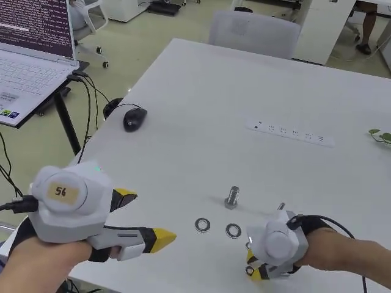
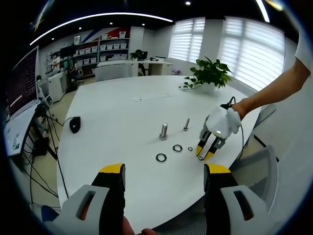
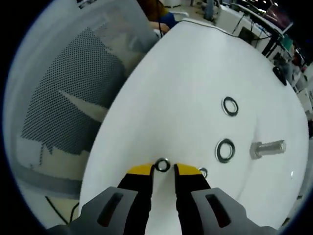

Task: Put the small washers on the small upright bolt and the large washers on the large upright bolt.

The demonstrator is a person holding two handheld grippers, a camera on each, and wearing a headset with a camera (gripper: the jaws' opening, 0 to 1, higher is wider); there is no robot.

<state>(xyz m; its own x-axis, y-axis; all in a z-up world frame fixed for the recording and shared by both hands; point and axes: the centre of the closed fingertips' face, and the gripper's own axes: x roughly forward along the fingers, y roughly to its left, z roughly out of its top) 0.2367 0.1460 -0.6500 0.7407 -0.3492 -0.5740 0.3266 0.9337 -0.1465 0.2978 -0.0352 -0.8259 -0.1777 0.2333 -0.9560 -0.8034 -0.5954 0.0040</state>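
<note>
Right gripper view shows your right gripper with its jaws close together. A small washer lies flat on the white table, right between the two yellow tips, at 12 o'clock from the gripper. You cannot tell if the jaws are squeezing it or just sitting around it. A second small washer lies just beside one tip, at 3 o'clock. One large washer is near, at 1 o'clock. The other large washer is farther out the same way. The large bolt is at 2 o'clock, just past the nearer large washer and not touching it.

In the head view your right gripper is low over the near edge of the table, with its tips pointing back at you, toward 6 o'clock. The small bolt stands up just beyond it at 12 o'clock. The large bolt stands up at 11 o'clock. Both large washers lie flat at 10 o'clock.

Your left gripper has its jaws spread wide. In the left gripper view the bolts and washers are at 12 o'clock, well apart from it.

A mouse and a power strip lie farther back on the table.
</note>
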